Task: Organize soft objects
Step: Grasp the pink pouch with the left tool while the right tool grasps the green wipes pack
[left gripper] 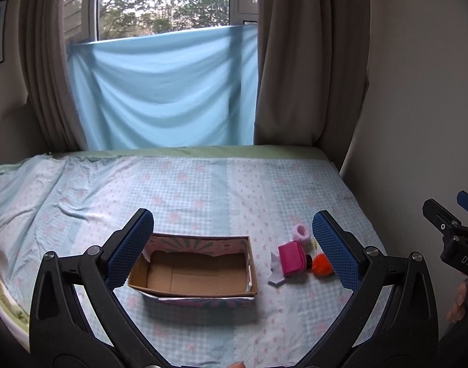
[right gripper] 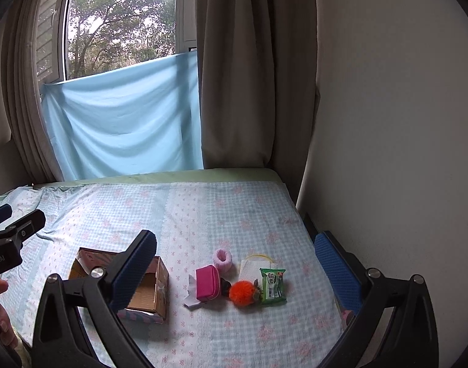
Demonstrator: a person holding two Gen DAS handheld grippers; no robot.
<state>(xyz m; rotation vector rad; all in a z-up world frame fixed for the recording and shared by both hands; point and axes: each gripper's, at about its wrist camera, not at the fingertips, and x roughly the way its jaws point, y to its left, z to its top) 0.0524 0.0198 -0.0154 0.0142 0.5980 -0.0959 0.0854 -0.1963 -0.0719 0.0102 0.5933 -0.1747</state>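
So far nothing has been sorted, judging by how things lie: the cardboard box (left gripper: 197, 271) sits on the bed (left gripper: 203, 190) with its bottom bare, and every soft item is outside it, in a cluster to its right.

The cluster holds a magenta pouch (right gripper: 207, 282) nearest the box, lying partly on a white tissue (right gripper: 193, 301). Just beyond the pouch sits a pink fluffy scrunchie (right gripper: 222, 258). To the right of the pouch is an orange pom-pom (right gripper: 242, 293), and touching it on the right a green wipes packet (right gripper: 273, 285), with a white face mask (right gripper: 249, 271) tucked just behind the packet.

The left gripper (left gripper: 232, 245) hangs above the near edge of the bed with its jaws wide apart and nothing between them; the box and the pouch both show through the gap. The right gripper (right gripper: 235, 271) is likewise spread wide and empty, framing the cluster from the near side.

In my judgement the whole job remains: each item has to be picked up and dropped into the box. The right gripper looks best placed to start, since the cluster lies straight ahead of it.
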